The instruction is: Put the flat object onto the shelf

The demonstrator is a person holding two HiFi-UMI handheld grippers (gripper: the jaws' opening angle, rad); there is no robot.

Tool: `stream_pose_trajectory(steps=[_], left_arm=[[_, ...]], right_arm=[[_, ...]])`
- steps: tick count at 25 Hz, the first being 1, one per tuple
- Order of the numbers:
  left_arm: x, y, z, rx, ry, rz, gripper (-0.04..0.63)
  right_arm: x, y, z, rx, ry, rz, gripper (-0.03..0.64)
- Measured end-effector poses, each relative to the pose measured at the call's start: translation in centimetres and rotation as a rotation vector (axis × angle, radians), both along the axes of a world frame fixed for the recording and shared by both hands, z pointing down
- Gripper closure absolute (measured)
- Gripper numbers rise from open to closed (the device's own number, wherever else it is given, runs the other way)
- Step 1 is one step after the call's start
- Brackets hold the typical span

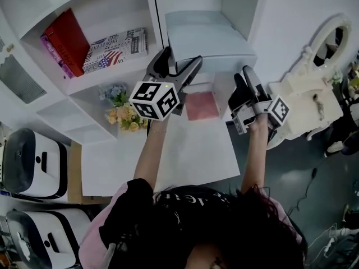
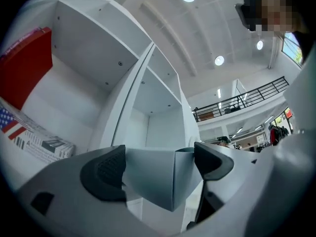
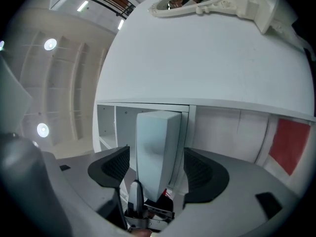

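The flat object is a pale grey box [image 1: 207, 38], held up in front of the white shelf [image 1: 159, 15], at the compartment right of the upright divider. My left gripper [image 1: 178, 61] is shut on the box's lower left corner. In the left gripper view the grey box [image 2: 163, 174] fills the space between both pads. My right gripper [image 1: 247, 82] is just below the box's lower right corner. In the right gripper view the box's thin edge [image 3: 158, 147] stands between the open jaws, with a sliver of shelf showing on each side.
The left shelf compartment holds a red book [image 1: 67, 41] and a newspaper-print box [image 1: 115, 48]. Flowers [image 1: 124, 114] and a pink pad [image 1: 201, 105] lie by the white desk [image 1: 185, 150]. An ornate white mirror stand [image 1: 314, 94] is at the right, and white appliances [image 1: 28, 161] are at the left.
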State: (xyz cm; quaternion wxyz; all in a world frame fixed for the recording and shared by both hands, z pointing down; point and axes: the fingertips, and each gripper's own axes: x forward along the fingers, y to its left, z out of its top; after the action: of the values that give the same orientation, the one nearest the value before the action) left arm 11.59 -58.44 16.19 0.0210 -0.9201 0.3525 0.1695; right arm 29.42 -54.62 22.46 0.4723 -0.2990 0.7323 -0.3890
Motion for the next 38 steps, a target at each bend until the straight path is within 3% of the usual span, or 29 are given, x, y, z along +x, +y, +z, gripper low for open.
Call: stream_pose_trajectory(steps=[4,9,12,24,32,38], left_arm=[[0.0,0.1,0.0,0.001,0.006,0.006,0.152],[0.2,1.1,1.3,0.026,-0.12,-0.019,0.152],[0.0,2.8,2.2,0.009,-0.097,0.022,0.152],[-4.0,8.2,14.1,-0.226,-0.113,0.05,0.152],[-5.5,13.6,20.8,-0.359,-0.131,0.028,0.152],[-5.2,17.3,23.0,-0.404,-0.137,0.016,0.152]], right_arm=[[-0.3,0.2,1.1,-0.031,0.031,0.005,0.288],[-1.5,0.5,1.9,-0.052,0.081,-0.022,0.288],[-1.9,0.8,2.8,-0.071,0.121,-0.019,0.288],[-7.6,4.0,10.1,-0.102,0.282,-0.117,0.29],[-10.7,8.5,14.7,-0.126,0.308,-0.186,0.29],[-11.5,12.3,16.0,-0.131,0.323,-0.226,0.291]])
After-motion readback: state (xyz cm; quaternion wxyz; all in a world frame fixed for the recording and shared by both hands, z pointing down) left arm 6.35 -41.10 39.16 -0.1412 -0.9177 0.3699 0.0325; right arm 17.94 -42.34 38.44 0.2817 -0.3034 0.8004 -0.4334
